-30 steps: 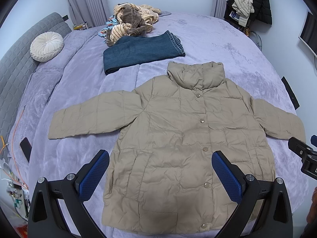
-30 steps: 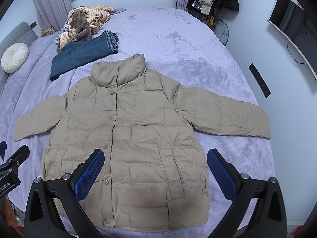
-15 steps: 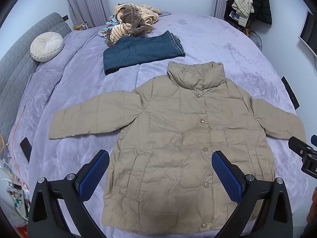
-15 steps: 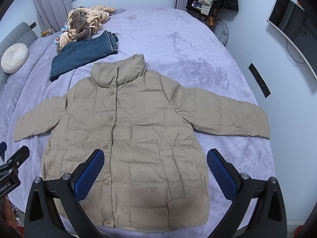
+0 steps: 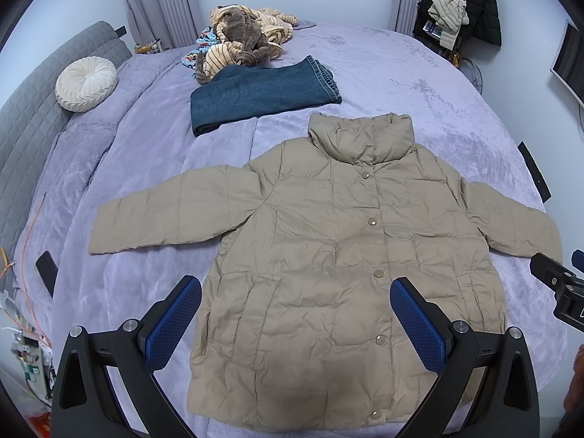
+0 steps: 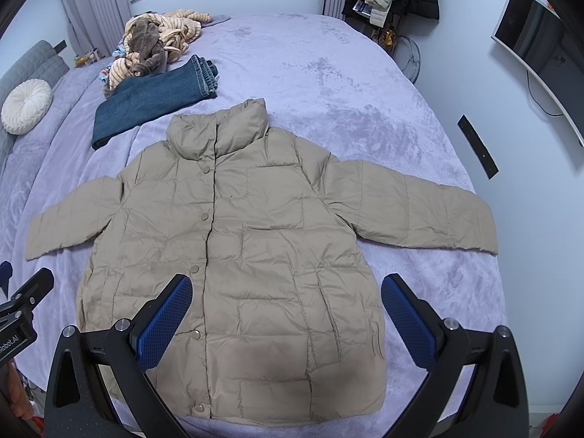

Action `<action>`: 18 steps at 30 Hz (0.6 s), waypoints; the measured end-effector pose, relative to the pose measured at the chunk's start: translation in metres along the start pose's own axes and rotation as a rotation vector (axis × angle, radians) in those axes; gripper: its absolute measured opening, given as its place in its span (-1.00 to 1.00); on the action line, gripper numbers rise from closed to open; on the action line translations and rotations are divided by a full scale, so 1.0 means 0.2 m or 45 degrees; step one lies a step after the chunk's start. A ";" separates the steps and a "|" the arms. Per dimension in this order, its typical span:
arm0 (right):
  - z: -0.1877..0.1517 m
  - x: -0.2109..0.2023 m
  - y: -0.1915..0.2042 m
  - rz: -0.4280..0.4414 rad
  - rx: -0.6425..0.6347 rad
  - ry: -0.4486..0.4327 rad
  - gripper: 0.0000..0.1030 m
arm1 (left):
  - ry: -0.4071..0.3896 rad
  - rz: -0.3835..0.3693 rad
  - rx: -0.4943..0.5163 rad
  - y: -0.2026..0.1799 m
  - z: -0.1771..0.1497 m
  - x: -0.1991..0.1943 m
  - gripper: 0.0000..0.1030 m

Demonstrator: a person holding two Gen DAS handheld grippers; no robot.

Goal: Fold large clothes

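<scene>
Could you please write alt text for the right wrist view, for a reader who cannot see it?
A beige puffer jacket lies flat and buttoned, sleeves spread, on a purple bed, seen between the open blue-padded fingers of the right gripper. Folded jeans and a heap of clothes lie beyond its collar. The left gripper shows at the left edge.

Beige quilted puffer jacket [image 5: 328,255] on the bed

Snapped shut, front up, sleeves spread, hem at the near edge.
</scene>
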State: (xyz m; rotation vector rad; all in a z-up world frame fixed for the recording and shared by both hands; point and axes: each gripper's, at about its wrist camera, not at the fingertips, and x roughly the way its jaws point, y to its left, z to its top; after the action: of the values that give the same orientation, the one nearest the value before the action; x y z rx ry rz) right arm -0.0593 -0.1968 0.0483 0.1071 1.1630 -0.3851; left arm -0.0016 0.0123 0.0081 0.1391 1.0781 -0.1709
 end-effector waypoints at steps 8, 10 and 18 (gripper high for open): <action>0.00 0.00 0.01 -0.001 0.002 0.004 1.00 | 0.004 -0.003 -0.005 0.00 0.00 0.01 1.00; 0.00 0.00 0.00 -0.002 0.001 0.008 1.00 | 0.008 -0.006 -0.009 -0.01 0.00 0.02 1.00; -0.02 0.03 -0.01 0.016 0.015 0.043 1.00 | 0.044 -0.042 -0.026 0.04 -0.02 0.07 1.00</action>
State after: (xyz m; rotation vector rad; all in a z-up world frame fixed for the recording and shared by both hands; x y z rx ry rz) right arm -0.0616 -0.1997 0.0408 0.1310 1.1931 -0.3804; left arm 0.0037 0.0190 -0.0063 0.1061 1.1169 -0.1879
